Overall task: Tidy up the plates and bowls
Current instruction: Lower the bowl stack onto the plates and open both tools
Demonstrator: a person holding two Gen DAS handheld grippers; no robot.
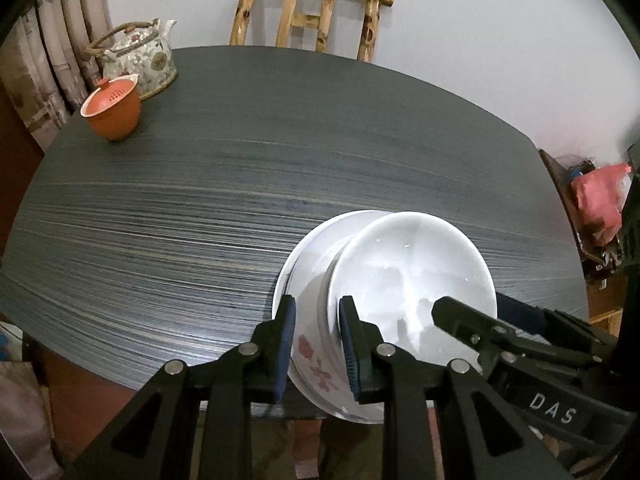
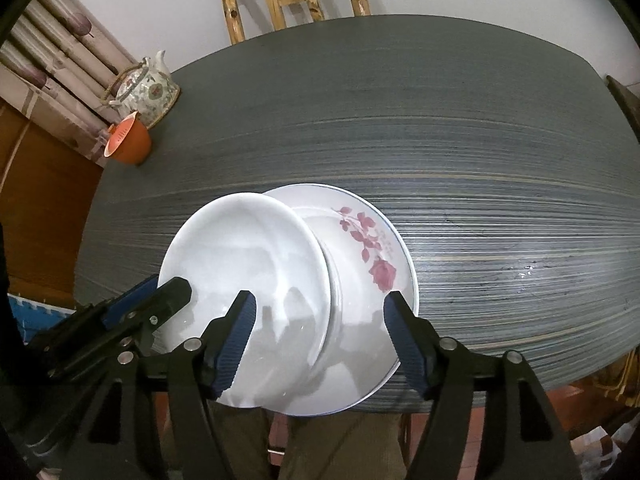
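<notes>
A plain white plate sits tilted on a larger white plate with a pink rose print at the table's near edge. My left gripper has its jaws partly closed around the near rims of the stacked plates; I cannot tell if it grips. In the right wrist view, the plain plate leans over the rose plate. My right gripper is open, its fingers straddling both plates' near rims. Its finger reaches over the plain plate in the left view. The left gripper's finger shows at left.
A dark wood-grain table carries a floral teapot and an orange lidded cup at its far left. A wooden chair stands behind the table. Curtains hang at left. Red clutter lies at right.
</notes>
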